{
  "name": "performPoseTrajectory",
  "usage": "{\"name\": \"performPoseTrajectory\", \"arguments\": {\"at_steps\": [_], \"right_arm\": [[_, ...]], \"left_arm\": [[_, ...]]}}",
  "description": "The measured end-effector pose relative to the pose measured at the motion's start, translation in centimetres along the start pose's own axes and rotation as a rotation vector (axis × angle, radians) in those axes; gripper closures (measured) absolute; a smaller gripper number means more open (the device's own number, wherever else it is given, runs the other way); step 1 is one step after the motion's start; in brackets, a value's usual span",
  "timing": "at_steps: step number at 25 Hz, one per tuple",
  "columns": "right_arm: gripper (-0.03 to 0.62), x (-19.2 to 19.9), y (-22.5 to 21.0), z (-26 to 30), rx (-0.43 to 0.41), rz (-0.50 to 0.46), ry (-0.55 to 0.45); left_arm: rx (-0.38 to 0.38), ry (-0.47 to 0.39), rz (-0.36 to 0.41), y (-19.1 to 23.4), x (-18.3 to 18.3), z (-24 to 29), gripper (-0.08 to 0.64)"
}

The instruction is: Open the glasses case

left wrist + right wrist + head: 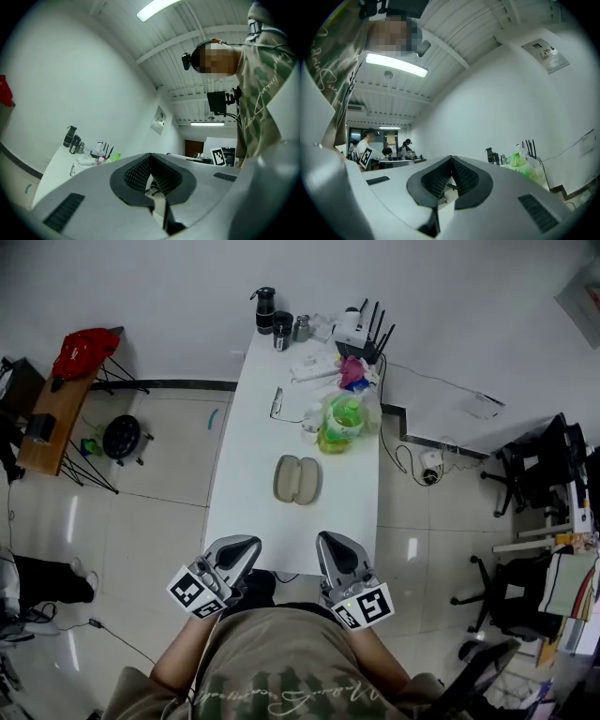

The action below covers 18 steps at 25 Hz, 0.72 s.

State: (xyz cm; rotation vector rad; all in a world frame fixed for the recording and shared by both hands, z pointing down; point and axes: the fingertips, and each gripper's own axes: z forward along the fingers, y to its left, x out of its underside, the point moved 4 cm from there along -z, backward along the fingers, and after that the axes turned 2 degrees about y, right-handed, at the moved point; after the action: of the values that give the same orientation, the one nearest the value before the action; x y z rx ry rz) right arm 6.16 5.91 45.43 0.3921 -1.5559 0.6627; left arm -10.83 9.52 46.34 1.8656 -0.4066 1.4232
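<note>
Held level at the near edge of the table [246,486], left tool [249,544] and right tool [327,540] are both clamped shut, empty; glasses case [297,479] lies mid-table, untouched.

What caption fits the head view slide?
Beige oval glasses case on the long white table; left gripper and right gripper, both shut and empty, at its near edge.

light: bright, ceiling tube lights [157,8] | shadows: soft | focus: sharp | edges: fisheye-warped, dark vignette
</note>
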Motion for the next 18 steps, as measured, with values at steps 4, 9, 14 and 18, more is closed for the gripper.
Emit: {"name": "performPoseTrajectory", "arguments": {"at_steps": [4,9,14,18], "right_arm": [[0.581,-0.4,0.4,-3.9,-0.022,-0.007,-0.009],[0.581,0.0,0.4,-8.6,-0.019,0.000,-0.015],[0.581,-0.2,2.2,-11.5,-0.031,-0.133,0.008],[0.581,-0.4,2.7,-14.7,-0.029,-0.077,-0.030]], "left_arm": [[0.003,-0.009,0.014,-3.7,1.1,0.8,0.552],[-0.039,0.014,0.023,-8.1,2.5,1.4,0.552],[-0.115,0.014,0.086,-11.8,3.0,0.5,0.552],[-0.141,0.008,0.076,-15.0,4.4,0.1,0.552]]}}
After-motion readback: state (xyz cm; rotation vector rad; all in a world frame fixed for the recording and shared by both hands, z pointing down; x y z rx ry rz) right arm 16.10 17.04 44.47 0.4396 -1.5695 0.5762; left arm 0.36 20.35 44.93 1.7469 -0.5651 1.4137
